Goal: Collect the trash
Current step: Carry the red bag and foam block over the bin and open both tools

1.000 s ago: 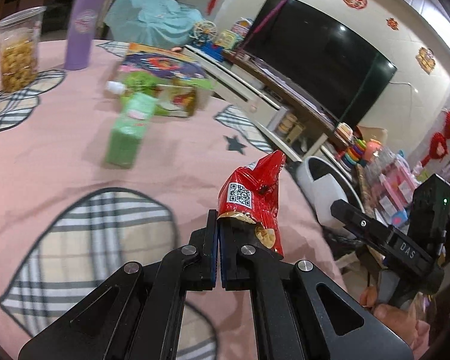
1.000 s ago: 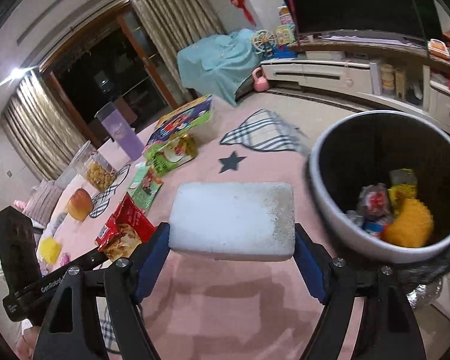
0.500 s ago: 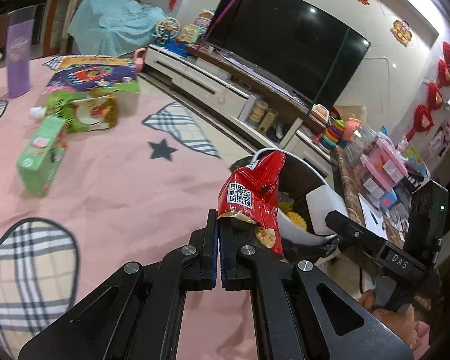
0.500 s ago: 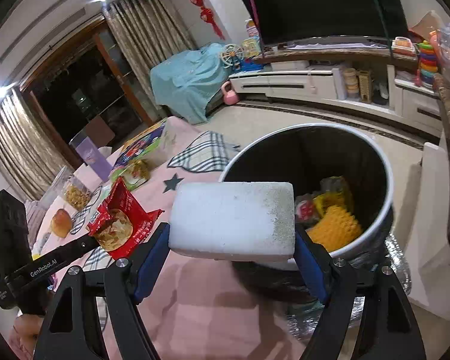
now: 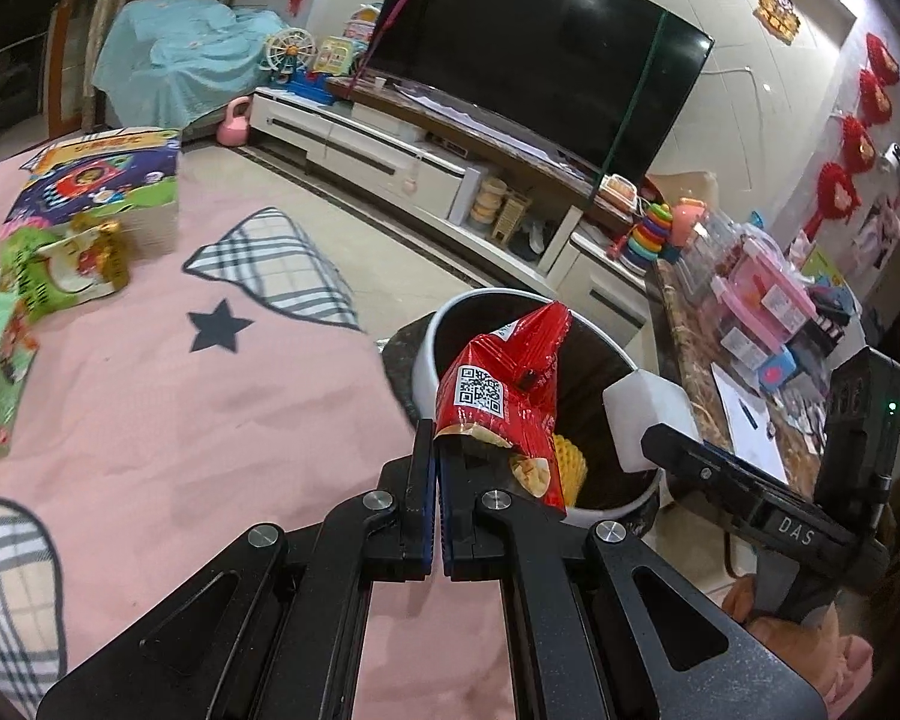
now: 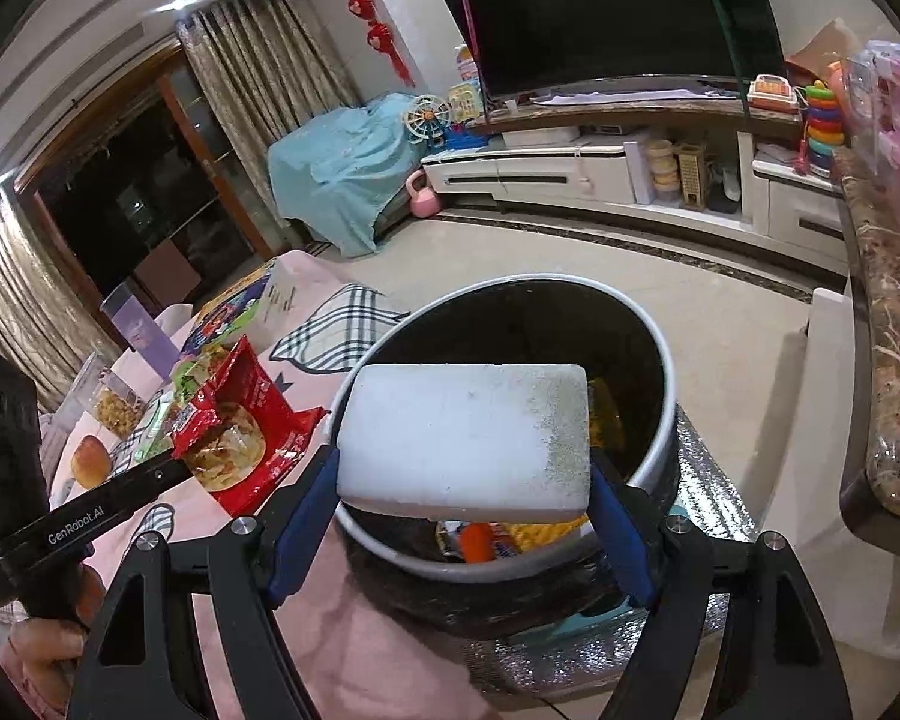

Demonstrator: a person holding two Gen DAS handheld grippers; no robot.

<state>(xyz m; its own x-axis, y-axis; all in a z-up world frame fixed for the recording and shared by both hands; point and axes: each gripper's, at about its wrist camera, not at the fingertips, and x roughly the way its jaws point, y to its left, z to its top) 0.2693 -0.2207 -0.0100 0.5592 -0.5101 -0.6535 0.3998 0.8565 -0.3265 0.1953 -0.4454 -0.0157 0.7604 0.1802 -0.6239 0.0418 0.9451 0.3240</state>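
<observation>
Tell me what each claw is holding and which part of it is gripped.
Left claw: red snack wrapper, pinched at its lower edge. Right claw: white foam block, clamped across its two short ends.

- We are seeing a room lit dimly from overhead, ceiling lamps (image 6: 177, 3) glowing at top left in the right view.
- Lamp glare is spotting the TV (image 5: 546, 54) and glossy wall tiles.
- Fisheye bending is curving both views, corners going black.
- The boxes (image 5: 6, 324) at the left edge are smearing with blur; near gripper parts are staying sharp.
</observation>
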